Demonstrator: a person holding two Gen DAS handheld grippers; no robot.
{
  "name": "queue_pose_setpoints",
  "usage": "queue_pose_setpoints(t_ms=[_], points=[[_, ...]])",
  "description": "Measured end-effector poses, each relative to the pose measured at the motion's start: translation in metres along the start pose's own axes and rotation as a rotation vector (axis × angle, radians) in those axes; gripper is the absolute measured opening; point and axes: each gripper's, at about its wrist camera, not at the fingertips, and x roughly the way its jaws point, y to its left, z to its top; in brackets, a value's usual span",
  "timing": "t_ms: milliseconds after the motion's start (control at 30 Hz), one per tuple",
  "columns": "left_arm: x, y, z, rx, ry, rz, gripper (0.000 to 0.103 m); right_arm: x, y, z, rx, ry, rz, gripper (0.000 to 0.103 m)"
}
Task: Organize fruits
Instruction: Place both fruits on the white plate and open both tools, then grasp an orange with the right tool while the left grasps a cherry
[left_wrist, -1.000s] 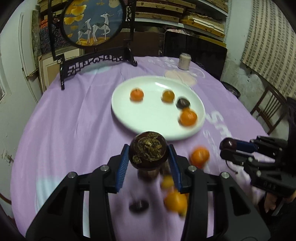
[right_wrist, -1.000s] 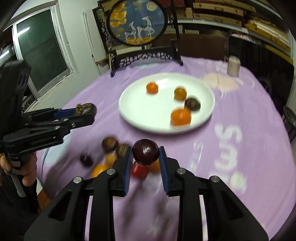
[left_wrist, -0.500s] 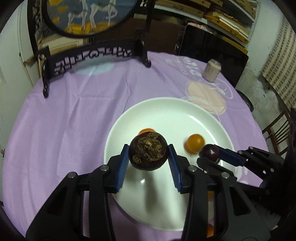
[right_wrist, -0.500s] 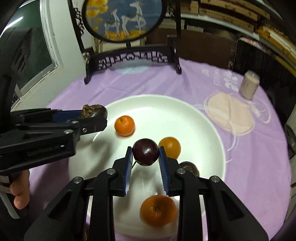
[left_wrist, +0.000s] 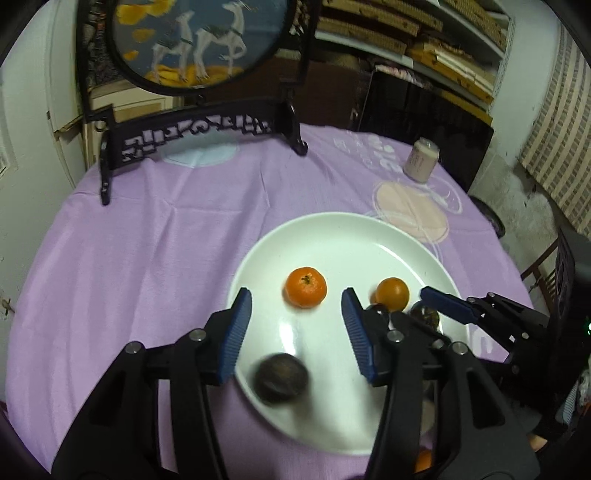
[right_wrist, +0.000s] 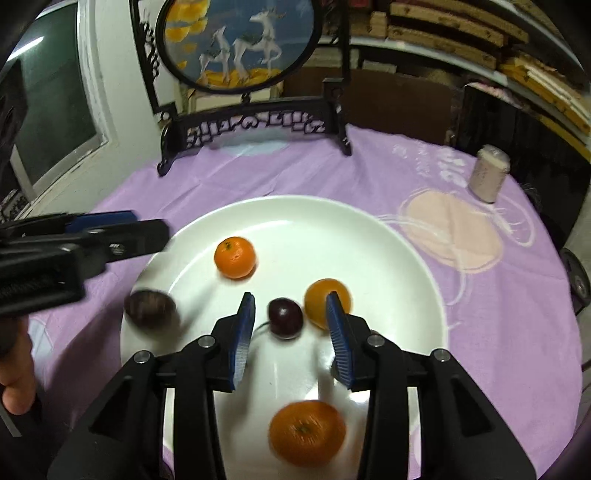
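Over plate (right_wrist: 413, 254): claws (right_wrist: 290, 325) angled downward, parted

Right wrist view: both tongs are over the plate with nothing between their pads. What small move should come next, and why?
Probably draw both tongs back off the white plate. The right tongs have just opened and the dark plum sits on the plate clear of the pads; the left tongs have just opened too, the brown fruit lying blurred near the rim. Both drops look done.
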Motion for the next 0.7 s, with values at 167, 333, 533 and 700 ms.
queue_pose_setpoints(t_ms=[167,333,533,700], points=[[-0.058,0.01,-0.028,-0.024,-0.08,0.001,0.058,-0.049,0.004,-0.025,-0.003,-0.03,-0.045,0.04],[-0.101,0.02,-0.091,0.004,-0.093,0.032,0.073,-0.103,0.014,-0.077,0.018,-0.031,-0.007,0.042],[-0.11,0.029,-0.159,0.012,0.011,0.037,0.073,-0.131,0.013,-0.136,0.095,0.015,-0.025,0.042],[-0.114,0.028,-0.189,0.04,0.058,0.025,0.073,-0.127,0.014,-0.152,0.122,0.06,-0.022,0.042]])
